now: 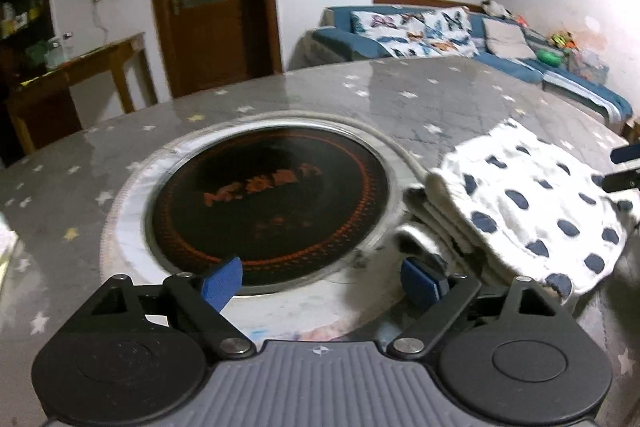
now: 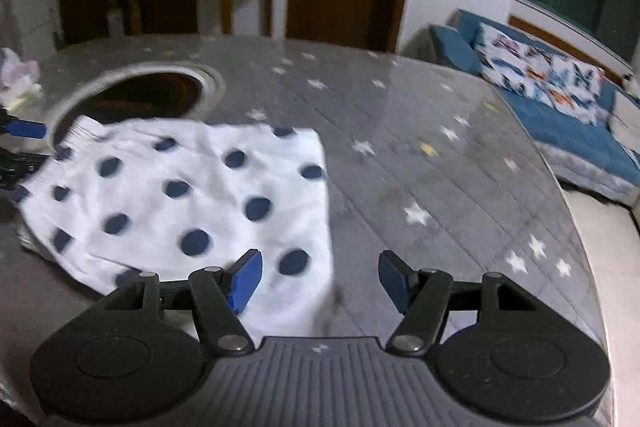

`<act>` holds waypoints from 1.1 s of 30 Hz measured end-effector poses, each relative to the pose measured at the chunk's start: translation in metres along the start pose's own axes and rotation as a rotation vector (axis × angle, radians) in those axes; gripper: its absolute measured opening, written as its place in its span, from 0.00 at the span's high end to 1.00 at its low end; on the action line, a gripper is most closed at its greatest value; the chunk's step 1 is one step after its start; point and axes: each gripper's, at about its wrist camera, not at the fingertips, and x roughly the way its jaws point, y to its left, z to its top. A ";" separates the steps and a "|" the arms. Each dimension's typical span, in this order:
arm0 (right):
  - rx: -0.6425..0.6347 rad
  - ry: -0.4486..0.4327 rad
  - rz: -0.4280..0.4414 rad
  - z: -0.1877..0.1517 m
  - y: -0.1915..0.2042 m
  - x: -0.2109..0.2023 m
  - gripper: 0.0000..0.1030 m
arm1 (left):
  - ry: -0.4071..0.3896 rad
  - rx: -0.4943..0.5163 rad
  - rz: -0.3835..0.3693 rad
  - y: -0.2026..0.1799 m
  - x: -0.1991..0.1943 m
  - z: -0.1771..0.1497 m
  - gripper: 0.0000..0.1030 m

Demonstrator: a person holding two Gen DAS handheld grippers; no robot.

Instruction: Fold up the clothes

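Note:
A white garment with dark blue dots (image 1: 532,211) lies folded in layers on the round table, at the right of the left wrist view. My left gripper (image 1: 324,281) is open, its blue pads apart, just left of the garment's stacked edge and holding nothing. In the right wrist view the same garment (image 2: 192,195) lies flat at the left. My right gripper (image 2: 320,279) hangs open over its near right corner with nothing between the pads. The left gripper's blue fingertip (image 2: 24,129) shows at the far left edge.
The grey star-patterned table (image 2: 420,155) has a round black cooktop (image 1: 272,203) set in its middle. A blue sofa (image 1: 520,55) with cushions stands beyond the table's far edge. A wooden side table (image 1: 80,67) and a door stand at the back. Some pale cloth (image 2: 16,75) lies at the far left.

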 end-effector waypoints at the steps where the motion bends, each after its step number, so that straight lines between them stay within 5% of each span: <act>1: 0.001 -0.010 0.012 0.000 0.001 -0.002 0.36 | -0.005 -0.007 0.007 0.002 -0.003 0.001 0.14; 6: 0.036 -0.034 0.080 -0.007 -0.001 -0.013 0.45 | -0.087 -0.076 -0.032 0.000 -0.030 0.013 0.21; 10: 0.049 -0.045 0.119 -0.014 -0.004 -0.023 0.49 | -0.149 -0.053 -0.160 -0.028 -0.043 0.024 0.28; 16: 0.022 -0.070 0.165 -0.025 0.008 -0.033 0.54 | -0.126 0.026 -0.277 -0.071 -0.031 0.026 0.40; 25: 0.025 -0.049 0.169 -0.049 0.010 -0.029 0.60 | -0.021 0.067 -0.239 -0.075 0.003 0.012 0.66; 33: 0.023 -0.065 0.193 -0.032 0.005 -0.035 0.60 | -0.034 0.061 -0.234 -0.070 -0.001 0.012 0.66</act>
